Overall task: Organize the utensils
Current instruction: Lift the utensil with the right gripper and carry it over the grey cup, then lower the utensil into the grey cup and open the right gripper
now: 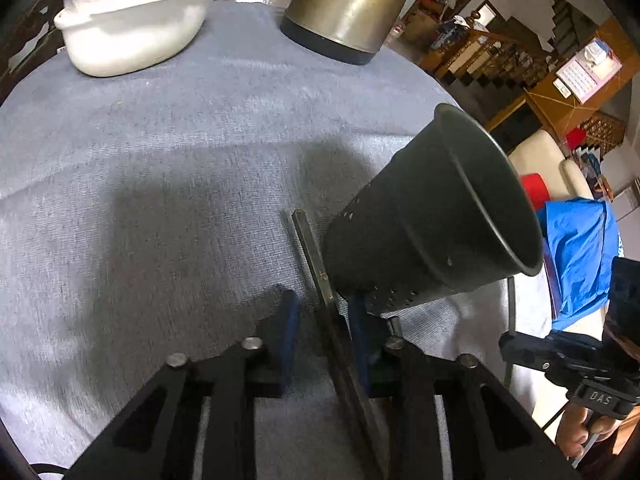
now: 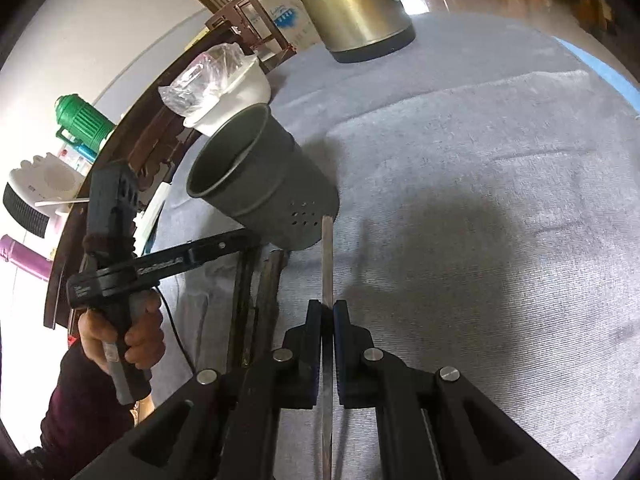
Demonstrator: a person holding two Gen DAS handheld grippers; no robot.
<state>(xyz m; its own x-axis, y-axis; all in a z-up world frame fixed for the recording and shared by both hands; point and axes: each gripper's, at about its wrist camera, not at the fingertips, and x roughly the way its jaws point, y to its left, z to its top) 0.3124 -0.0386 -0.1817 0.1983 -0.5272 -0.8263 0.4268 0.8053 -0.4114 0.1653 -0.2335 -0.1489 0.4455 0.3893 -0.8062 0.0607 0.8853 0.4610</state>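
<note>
A dark perforated metal utensil holder (image 1: 432,216) stands on the grey tablecloth, just right of my left gripper's tips; it also shows in the right wrist view (image 2: 260,184). My left gripper (image 1: 326,312) is open, with dark chopsticks (image 1: 316,256) lying between its blue-padded fingers on the cloth. My right gripper (image 2: 327,312) is shut on a single light chopstick (image 2: 327,256), whose tip points toward the holder's base. Two dark chopsticks (image 2: 256,300) lie on the cloth left of it, under the left gripper.
A metal kettle (image 1: 352,8) and a white bowl (image 1: 136,28) with a plastic bag stand at the table's far side. The table edge runs close behind the holder (image 2: 120,184). A person's hand (image 2: 128,336) holds the left gripper handle.
</note>
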